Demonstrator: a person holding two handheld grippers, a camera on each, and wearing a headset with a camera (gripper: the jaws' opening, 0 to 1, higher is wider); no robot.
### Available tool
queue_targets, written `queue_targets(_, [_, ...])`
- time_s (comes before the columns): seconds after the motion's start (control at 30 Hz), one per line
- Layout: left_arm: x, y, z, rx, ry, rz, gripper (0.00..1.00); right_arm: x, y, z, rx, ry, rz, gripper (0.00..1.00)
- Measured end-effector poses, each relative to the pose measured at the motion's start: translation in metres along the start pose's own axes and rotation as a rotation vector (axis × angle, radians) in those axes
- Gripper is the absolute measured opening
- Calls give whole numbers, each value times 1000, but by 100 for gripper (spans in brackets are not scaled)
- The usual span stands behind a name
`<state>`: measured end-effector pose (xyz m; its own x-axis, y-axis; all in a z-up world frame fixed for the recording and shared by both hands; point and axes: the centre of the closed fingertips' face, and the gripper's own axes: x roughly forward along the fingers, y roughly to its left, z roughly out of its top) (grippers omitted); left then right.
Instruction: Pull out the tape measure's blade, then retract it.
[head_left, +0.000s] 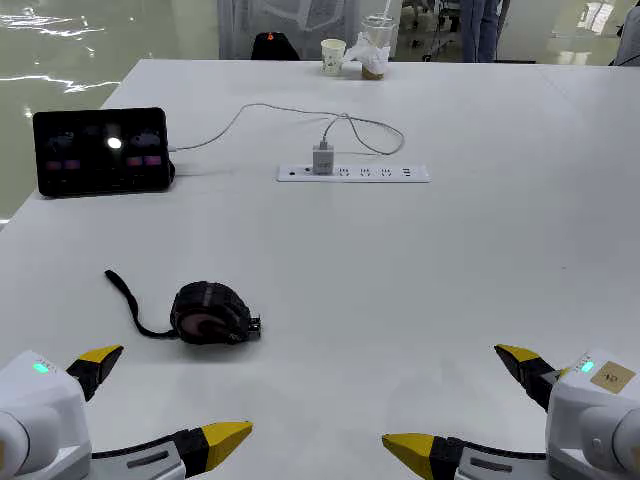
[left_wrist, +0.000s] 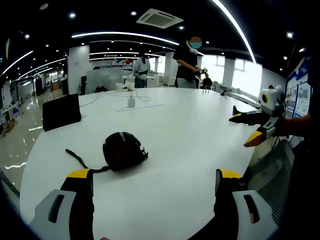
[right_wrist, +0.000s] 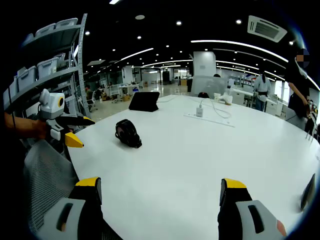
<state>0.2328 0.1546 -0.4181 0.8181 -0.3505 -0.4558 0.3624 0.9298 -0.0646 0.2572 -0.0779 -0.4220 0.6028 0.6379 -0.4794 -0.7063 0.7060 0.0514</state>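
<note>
Tape measure (head_left: 212, 314) lies on its side on the white table (head_left: 420, 270), just ahead of my left gripper (head_left: 165, 395) and well apart from my right gripper (head_left: 458, 397), both wide open and empty. I judge the case dense, hard and a little slick, so I'd clamp it across its rim and pinch the thin, springy blade by its end hook (head_left: 255, 325). It looks compact and black, with a reddish round face up and a wrist strap (head_left: 125, 297) trailing away

Black tape measure (head_left: 209, 313) — on its side, blade retracted, strap trailing left
</note>
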Motion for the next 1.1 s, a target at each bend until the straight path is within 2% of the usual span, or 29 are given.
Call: queue_targets(1.1, [1,0,1,13,4,-8,99,1,1,-4,-16,18,15,99])
